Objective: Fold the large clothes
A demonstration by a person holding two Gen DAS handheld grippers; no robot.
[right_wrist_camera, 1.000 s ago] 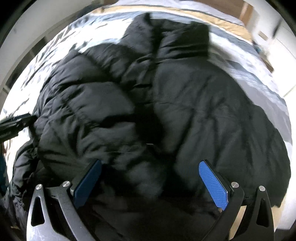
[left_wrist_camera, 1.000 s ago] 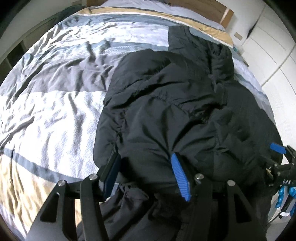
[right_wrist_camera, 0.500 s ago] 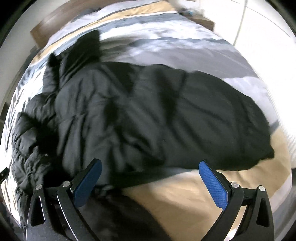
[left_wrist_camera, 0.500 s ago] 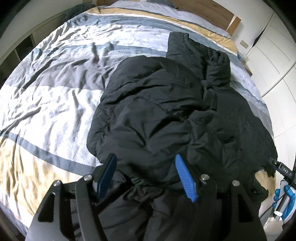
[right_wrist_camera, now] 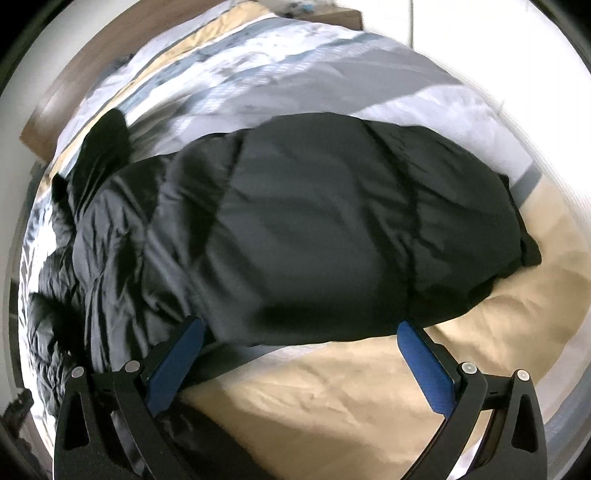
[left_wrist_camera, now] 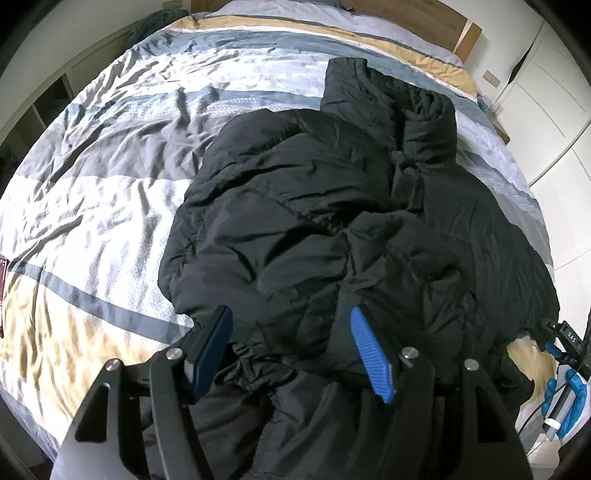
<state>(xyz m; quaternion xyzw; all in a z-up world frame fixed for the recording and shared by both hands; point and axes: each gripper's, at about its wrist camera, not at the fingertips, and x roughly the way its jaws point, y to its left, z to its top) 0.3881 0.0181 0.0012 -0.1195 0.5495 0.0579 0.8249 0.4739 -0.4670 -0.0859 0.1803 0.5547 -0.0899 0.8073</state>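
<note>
A large black puffer jacket [left_wrist_camera: 332, 229] lies crumpled on the striped bed cover [left_wrist_camera: 110, 206], hood toward the headboard. My left gripper [left_wrist_camera: 291, 350] is open just above the jacket's near hem, holding nothing. In the right wrist view the jacket [right_wrist_camera: 314, 229] shows as a dark mound on the bed, blurred by motion. My right gripper [right_wrist_camera: 299, 365] is open wide and empty, over the tan band of the cover [right_wrist_camera: 351, 391] at the jacket's near edge. The right gripper also shows at the far right edge of the left wrist view [left_wrist_camera: 565, 343].
A wooden headboard [left_wrist_camera: 424, 18] stands at the far end of the bed. White cupboard doors [left_wrist_camera: 546, 92] run along the right side. Open shelving [left_wrist_camera: 44, 110] is beyond the bed's left edge. Blue-gloved fingers [left_wrist_camera: 569, 398] show at lower right.
My left gripper has drawn back and up from the jacket hem. My right gripper has swung round to the jacket's right side, with the tan bed cover under it; both stay open.
</note>
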